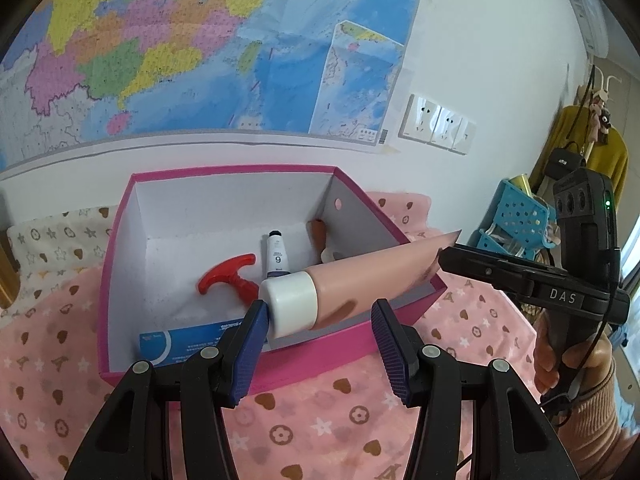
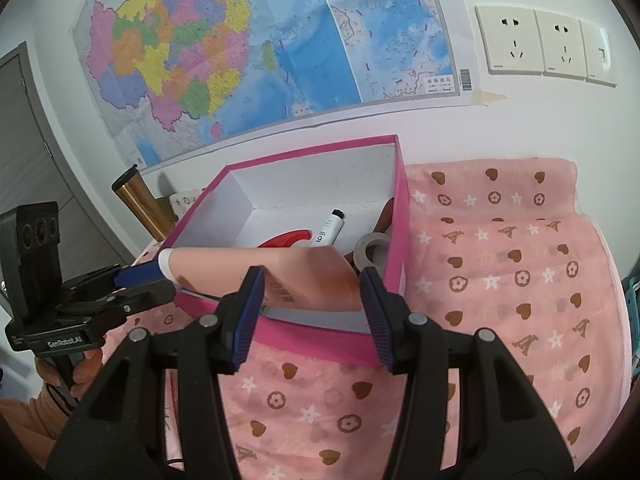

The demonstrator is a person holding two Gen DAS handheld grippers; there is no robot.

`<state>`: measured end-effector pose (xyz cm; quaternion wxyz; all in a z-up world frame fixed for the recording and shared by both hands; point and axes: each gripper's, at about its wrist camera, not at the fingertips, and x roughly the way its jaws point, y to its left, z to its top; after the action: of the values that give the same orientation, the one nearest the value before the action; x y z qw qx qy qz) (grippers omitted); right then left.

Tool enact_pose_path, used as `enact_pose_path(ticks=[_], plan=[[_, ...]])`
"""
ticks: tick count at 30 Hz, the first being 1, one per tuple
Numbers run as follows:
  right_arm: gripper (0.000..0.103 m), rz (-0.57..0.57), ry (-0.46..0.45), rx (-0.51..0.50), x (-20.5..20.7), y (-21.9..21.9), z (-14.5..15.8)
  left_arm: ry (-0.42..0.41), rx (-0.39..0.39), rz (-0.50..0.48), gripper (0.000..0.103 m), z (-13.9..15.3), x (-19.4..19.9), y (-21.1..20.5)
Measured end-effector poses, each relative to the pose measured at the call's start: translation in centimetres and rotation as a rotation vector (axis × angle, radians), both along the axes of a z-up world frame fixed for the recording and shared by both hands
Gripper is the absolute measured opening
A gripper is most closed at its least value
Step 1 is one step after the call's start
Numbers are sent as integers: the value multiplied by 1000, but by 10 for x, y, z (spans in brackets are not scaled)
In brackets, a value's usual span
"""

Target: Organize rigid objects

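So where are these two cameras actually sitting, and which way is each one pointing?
Left wrist: mounted on the left claw, looking forward between its fingers into the pink box; the right hand and right claw show at right.
Right wrist: mounted on the right claw, facing the pink box from its other side; the left hand shows at lower left.
Shared: the pink box, pink tube, wall map.
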<state>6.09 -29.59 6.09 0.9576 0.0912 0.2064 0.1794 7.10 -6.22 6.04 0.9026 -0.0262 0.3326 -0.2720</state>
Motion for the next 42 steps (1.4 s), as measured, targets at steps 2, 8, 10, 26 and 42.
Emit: enact_pose_path(ticks=[2,8,10,26,42], plan=[[52,-3,2,-1,1,0,0,2,0,-1,53,0,0,0],[52,-6,9,0,4,-1,-1,7,6,-1,53,-2,3,-2],[52,-9,12,-1,5,-1,-1,11,5,-1,53,-3,4,-3],[52,-16,31,-1,13,-1,-5,43,5,6,53,-13,13,-4],[52,-23,57,-12,23,1,-9,97,5,10,54,-24,32,-2]])
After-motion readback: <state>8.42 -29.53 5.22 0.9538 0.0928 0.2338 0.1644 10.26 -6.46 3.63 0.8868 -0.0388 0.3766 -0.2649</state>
